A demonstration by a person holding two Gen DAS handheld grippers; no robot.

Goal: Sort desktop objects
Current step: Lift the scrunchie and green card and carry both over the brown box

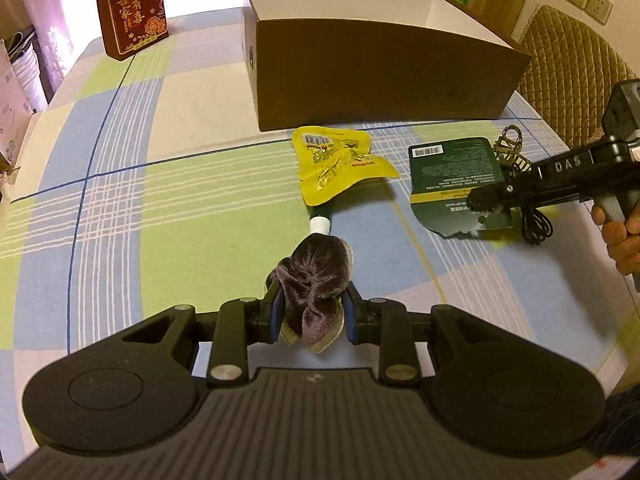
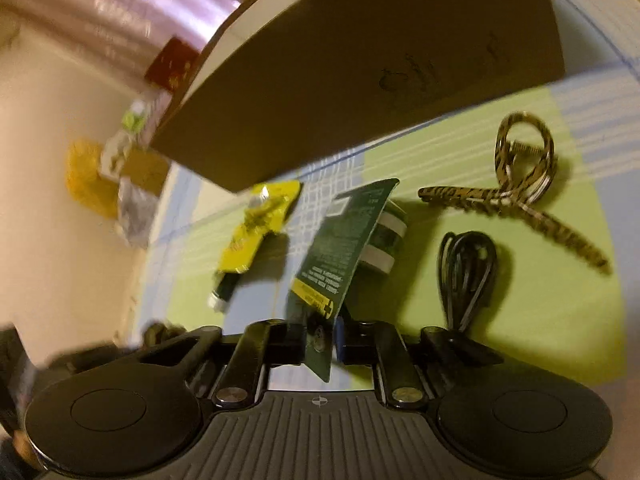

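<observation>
the checked tablecloth [image 1: 120,208] spreads out under both grippers, and straight ahead of them, at its far side, stands the big brown cardboard box [image 1: 376,72], open at the top and, as far as its white inner wall shows, with nothing visible inside; its floor is hidden. to the far left of the left gripper stands a red gift box [image 1: 134,8], apart from the rest. the left gripper [image 1: 312,312] is clenched on a bunched brown velvet scrunchie [image 1: 316,276], lifted off the cloth. just beyond its fingertips lies a yellow spout pouch [image 1: 340,164] with its white cap pointing back toward the gripper. the right gripper [image 2: 326,336] pinches a dark green packaging card [image 2: 344,248] by its lower edge, the card tilted up on edge; a striped roll behind it looks attached, though i cannot be sure. to the right of that gripper lie a leopard-print hair claw [image 2: 520,192] and, nearer, a coiled black cable [image 2: 468,268]. sorting seems barely begun: two items in hand, three still loose on the cloth.
</observation>
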